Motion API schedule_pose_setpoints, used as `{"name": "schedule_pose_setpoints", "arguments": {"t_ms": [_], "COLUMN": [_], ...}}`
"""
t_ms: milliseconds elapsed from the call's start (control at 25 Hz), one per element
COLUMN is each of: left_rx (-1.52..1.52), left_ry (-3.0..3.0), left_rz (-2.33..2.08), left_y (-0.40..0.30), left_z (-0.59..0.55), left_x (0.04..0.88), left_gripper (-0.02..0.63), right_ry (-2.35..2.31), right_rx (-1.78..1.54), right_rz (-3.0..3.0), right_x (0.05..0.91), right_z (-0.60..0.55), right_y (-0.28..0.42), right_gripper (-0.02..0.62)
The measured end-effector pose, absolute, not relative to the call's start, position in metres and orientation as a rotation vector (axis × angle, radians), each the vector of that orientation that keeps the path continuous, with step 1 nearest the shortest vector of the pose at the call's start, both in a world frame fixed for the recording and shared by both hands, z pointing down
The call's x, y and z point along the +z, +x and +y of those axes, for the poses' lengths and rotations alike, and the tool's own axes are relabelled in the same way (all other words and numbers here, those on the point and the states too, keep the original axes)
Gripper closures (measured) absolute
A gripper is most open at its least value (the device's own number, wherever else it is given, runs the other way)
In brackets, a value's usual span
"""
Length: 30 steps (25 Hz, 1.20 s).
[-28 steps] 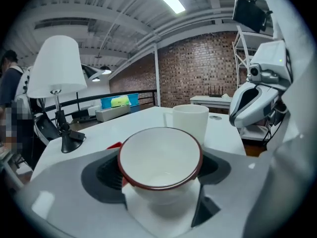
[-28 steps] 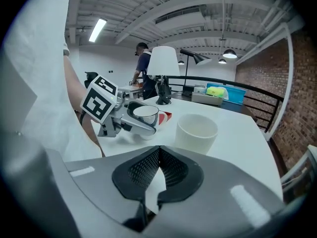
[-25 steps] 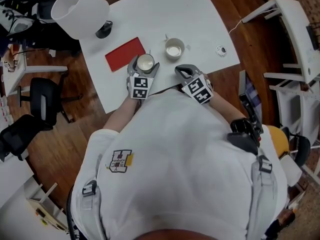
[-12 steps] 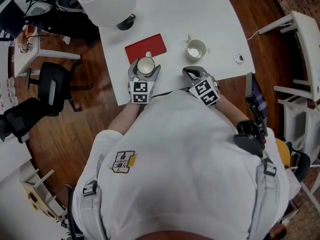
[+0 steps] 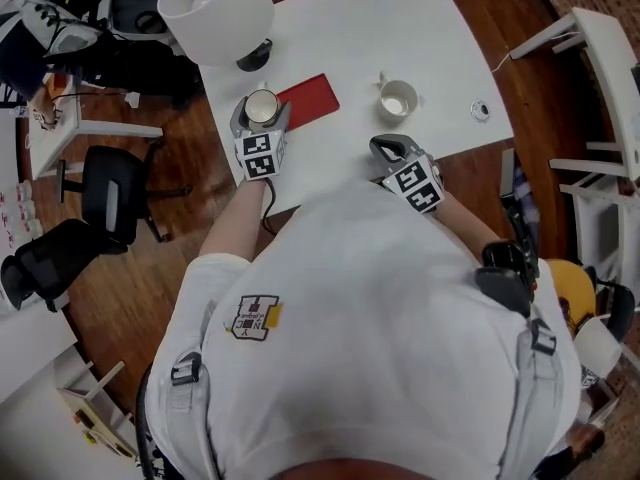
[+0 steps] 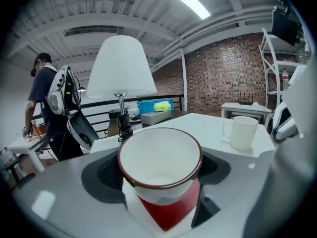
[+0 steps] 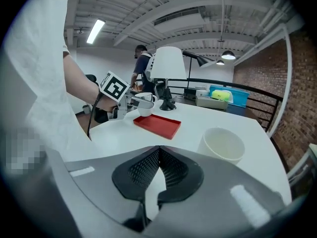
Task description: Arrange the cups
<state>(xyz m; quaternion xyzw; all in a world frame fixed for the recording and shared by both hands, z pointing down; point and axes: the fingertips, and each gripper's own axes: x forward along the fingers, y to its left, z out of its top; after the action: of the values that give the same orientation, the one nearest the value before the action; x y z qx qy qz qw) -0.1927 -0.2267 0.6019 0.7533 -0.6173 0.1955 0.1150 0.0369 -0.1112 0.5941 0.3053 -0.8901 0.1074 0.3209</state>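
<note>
Now left tongs clamp the red-rimmed cup at the left end of the red tray; right tongs pressed together, empty, nearer the white mug.

A white table is carrying four things. A red tray is lying at 8 o'clock from the table's middle. A white mug is standing at 3 o'clock from the tray, well apart from it. A lamp is standing at the 10 o'clock corner. A small round object is lying near the 4 o'clock edge.
</note>
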Motion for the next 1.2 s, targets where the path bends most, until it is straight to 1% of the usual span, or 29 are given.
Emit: {"name": "schedule_pose_setpoints", "arguments": {"t_ms": [400, 720, 960, 1200], "left_rx": [0.629, 0.575, 0.626, 0.660], "left_ry": [2.207, 2.275, 2.364, 2.373], "left_rz": [-1.777, -1.709, -1.584, -1.526], "left_y": [-0.190, -0.183, -0.190, -0.179], "left_z": [-0.229, -0.231, -0.227, -0.228], "left_x": [0.638, 0.638, 0.637, 0.638], "left_gripper": [0.198, 0.198, 0.198, 0.196], "right_ry": [0.874, 0.880, 0.903, 0.915], "right_rx": [0.278, 0.285, 0.345, 0.365], "right_rz": [-2.295, -2.283, -2.306, -2.307], "right_x": [0.595, 0.593, 0.590, 0.591], "right_z": [-0.115, -0.112, -0.107, -0.102], "right_y": [0.049, 0.051, 0.039, 0.044], "right_gripper": [0.595, 0.595, 0.595, 0.595]}}
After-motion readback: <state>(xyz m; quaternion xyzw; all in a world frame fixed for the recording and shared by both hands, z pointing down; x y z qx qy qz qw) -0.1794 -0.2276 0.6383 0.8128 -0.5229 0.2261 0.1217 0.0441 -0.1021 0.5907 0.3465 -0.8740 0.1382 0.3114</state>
